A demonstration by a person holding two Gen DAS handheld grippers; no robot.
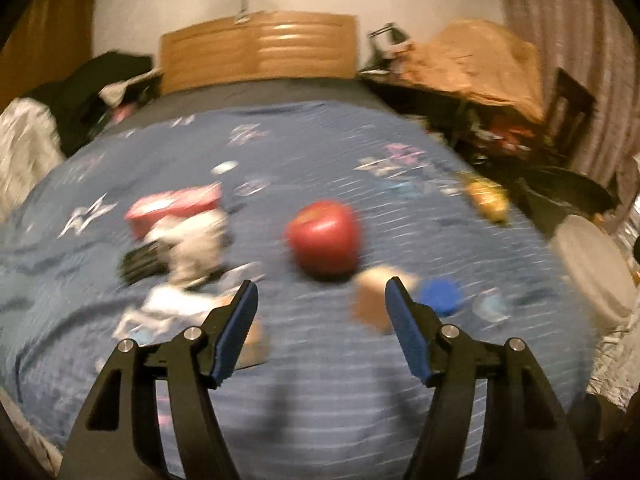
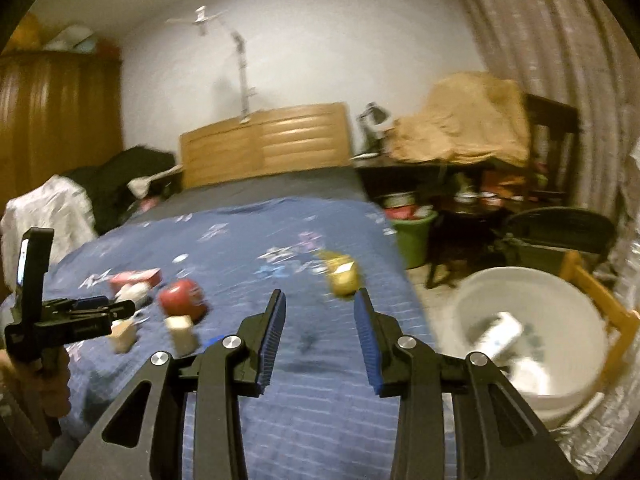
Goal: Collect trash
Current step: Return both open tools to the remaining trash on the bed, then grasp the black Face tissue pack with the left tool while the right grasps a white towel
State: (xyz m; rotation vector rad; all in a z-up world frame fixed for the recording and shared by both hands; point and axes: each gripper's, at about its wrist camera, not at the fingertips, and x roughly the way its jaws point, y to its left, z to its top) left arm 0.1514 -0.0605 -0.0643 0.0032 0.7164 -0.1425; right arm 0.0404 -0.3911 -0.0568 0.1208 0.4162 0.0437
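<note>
Up front, the left gripper (image 1: 322,286) hangs over the blue quilt (image 1: 328,392) with its jaws spread wide and nothing between them. Just past its right fingertip sits a tan block (image 1: 370,304), and beside that a blue cap (image 1: 440,295). A red apple (image 1: 324,238) lies straight ahead, between the two fingers' lines, stem end up. To the left of it a red box (image 1: 176,204) lies flat, long axis running left to right, with a crumpled white-and-black wrapper (image 1: 188,250) touching its near side. More pale scraps (image 1: 176,308) lie near the left finger; blur hides what they are. A yellow wrapper (image 1: 486,198) rests near the quilt's right edge, its long axis slanting from far left to near right.

The right gripper (image 2: 320,298) is likewise open and empty, pointing up the bed toward the wooden headboard (image 2: 266,142). The yellow wrapper (image 2: 342,276) lies just beyond its fingertips, nearer the right one. Off the bed's right side stands a white bucket (image 2: 576,308) holding a white carton (image 2: 500,334), tilted with its long axis running from lower left to upper right. In this view the left gripper (image 2: 120,310) shows at the far left, near a second tan block (image 2: 122,336), though how its jaws stand cannot be told from this side.
</note>
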